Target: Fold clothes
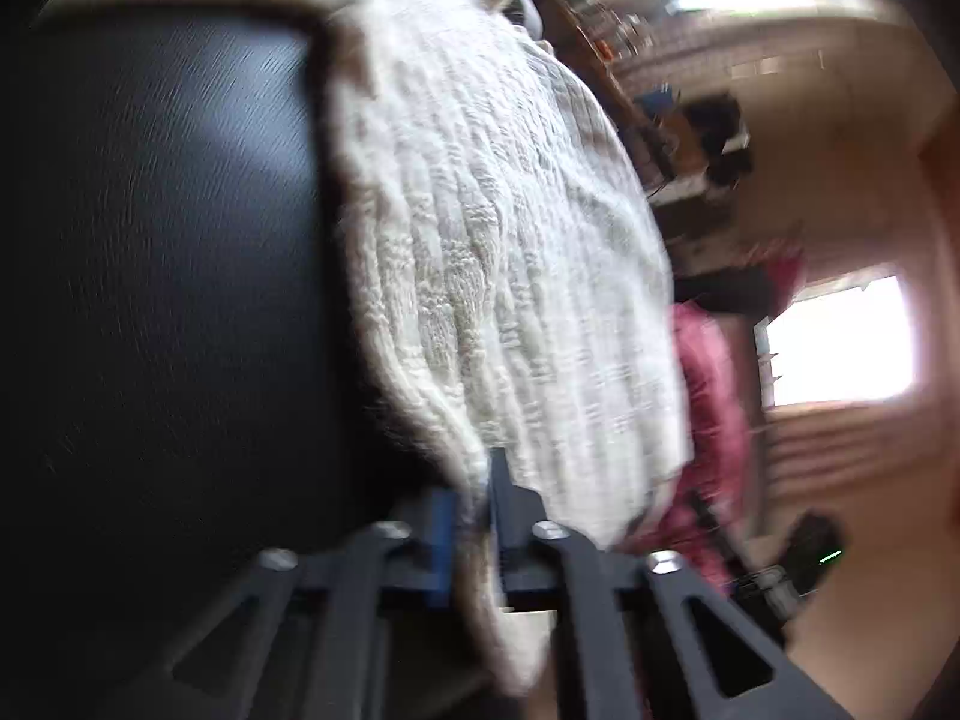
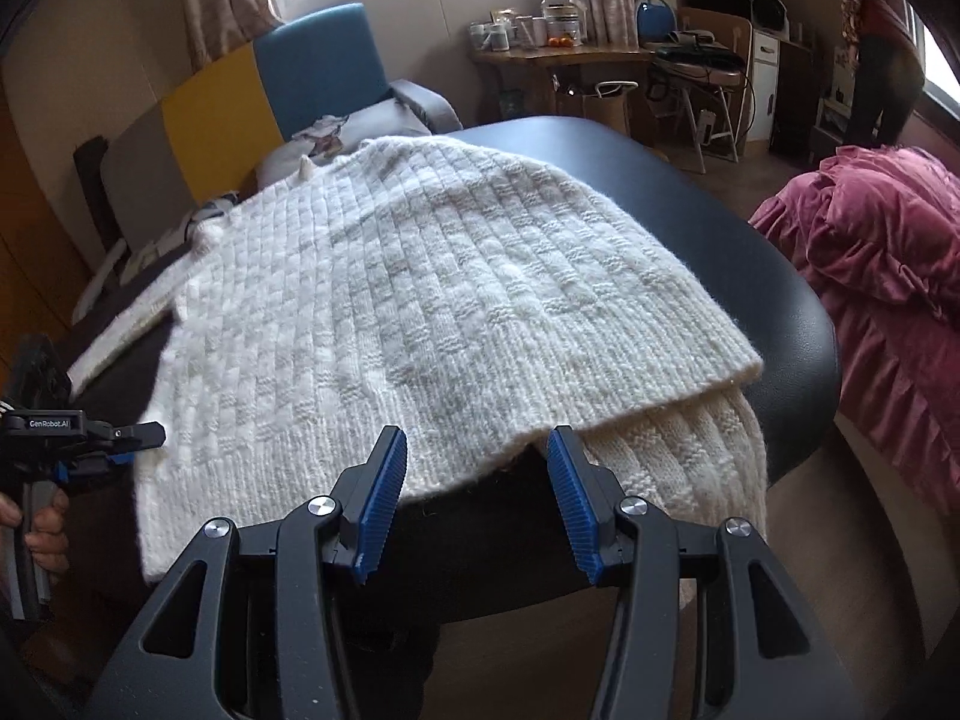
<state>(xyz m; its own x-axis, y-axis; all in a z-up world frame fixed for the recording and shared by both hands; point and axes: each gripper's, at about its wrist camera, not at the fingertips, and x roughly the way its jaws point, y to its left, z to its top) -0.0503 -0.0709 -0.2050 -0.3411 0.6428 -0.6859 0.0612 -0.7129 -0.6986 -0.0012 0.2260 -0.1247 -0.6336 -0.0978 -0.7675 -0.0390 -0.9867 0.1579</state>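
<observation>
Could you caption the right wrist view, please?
Open right gripper poised at the hem of a white knitted sweater on a dark table.

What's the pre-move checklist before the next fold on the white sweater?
1. Left gripper shut on the sweater edge: ok, knit sits pinched between its fingers.
2. Right gripper open at the near hem: ok, jaws apart, nothing between them.
3. Right pads touching the hem: cannot tell, they sit just short of it.
4. Sweater flat on the black table: not ok, a lower layer sticks out and hangs over the near right edge.
5. Left view sharp: not ok, blurred.
</observation>
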